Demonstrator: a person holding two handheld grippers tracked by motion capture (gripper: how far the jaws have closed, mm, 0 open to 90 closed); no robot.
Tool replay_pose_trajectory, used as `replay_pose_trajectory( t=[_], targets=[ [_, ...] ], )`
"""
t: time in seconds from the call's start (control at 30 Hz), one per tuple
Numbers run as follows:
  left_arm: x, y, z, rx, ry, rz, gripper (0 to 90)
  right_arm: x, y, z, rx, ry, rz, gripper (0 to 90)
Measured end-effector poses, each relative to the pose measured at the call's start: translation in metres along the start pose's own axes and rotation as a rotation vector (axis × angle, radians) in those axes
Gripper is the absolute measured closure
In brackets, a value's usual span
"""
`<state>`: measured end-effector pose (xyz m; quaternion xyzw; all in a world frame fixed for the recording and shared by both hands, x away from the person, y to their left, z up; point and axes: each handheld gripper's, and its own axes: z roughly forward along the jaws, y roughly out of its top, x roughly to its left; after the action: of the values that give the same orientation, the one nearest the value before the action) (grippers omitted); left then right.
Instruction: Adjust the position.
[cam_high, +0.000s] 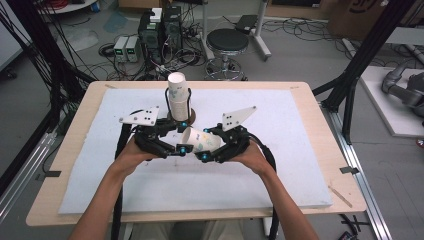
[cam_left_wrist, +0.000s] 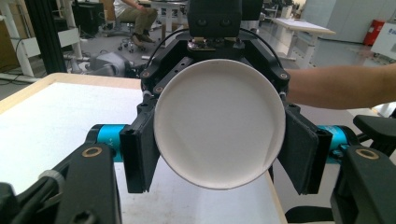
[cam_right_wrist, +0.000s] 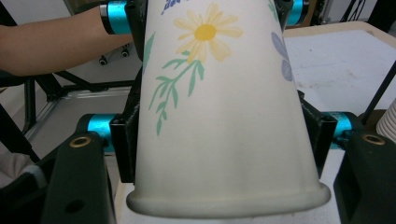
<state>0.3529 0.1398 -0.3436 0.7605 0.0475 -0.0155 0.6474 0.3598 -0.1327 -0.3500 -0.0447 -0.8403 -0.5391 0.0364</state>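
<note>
Cup: my left gripper (cam_left_wrist: 219, 156) clamps a white paper cup (cam_left_wrist: 219, 123), base facing me.
Behind: right gripper (cam_left_wrist: 215, 28), forearm (cam_left_wrist: 336, 86).
Below: white table mat (cam_left_wrist: 56, 116).

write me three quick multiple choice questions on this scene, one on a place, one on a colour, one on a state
1. Where does the stack of cups stand?
A. on a brown mat, beyond the grippers
B. on the black stool
C. at the table's near edge

2. What colour is the daisy on the held cup?
A. red
B. yellow
C. black

3. How is the flowered cup held?
A. upright on the table
B. crushed flat under one hand
C. on its side, clamped by both grippers

Answers:
1 A: the stack of cups stands on the brown mat, farther up the white pad.
2 B: the flowered cup bears a yellow daisy in the right gripper view.
3 C: the left gripper and the right gripper grip it from opposite ends, above the pad.
</note>
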Motion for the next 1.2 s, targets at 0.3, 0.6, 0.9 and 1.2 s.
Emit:
replay_pose_trajectory(
  t=[0.3, 0.6, 0.9, 1.2],
  targets=[
    [-0.001, 0.0, 0.0, 0.002, 0.01, 0.004, 36.0, 0.0, 0.0, 0.0, -0.002, -0.003, -0.009, 35.6],
    [-0.001, 0.0, 0.0, -0.008, 0.042, -0.019, 12.9, 0.0, 0.0, -0.002, -0.008, -0.006, -0.003, 35.6],
    [0.003, 0.0, -0.01, -0.03, 0.043, -0.088, 2.7, -0.001, -0.001, -0.004, -0.008, -0.011, 0.001, 35.5],
    [-0.004, 0.005, -0.018, 0.105, 0.085, -0.049, 2.8, -0.001, -0.002, -0.005, 0.021, -0.01, 0.016, 35.4]
  ],
)
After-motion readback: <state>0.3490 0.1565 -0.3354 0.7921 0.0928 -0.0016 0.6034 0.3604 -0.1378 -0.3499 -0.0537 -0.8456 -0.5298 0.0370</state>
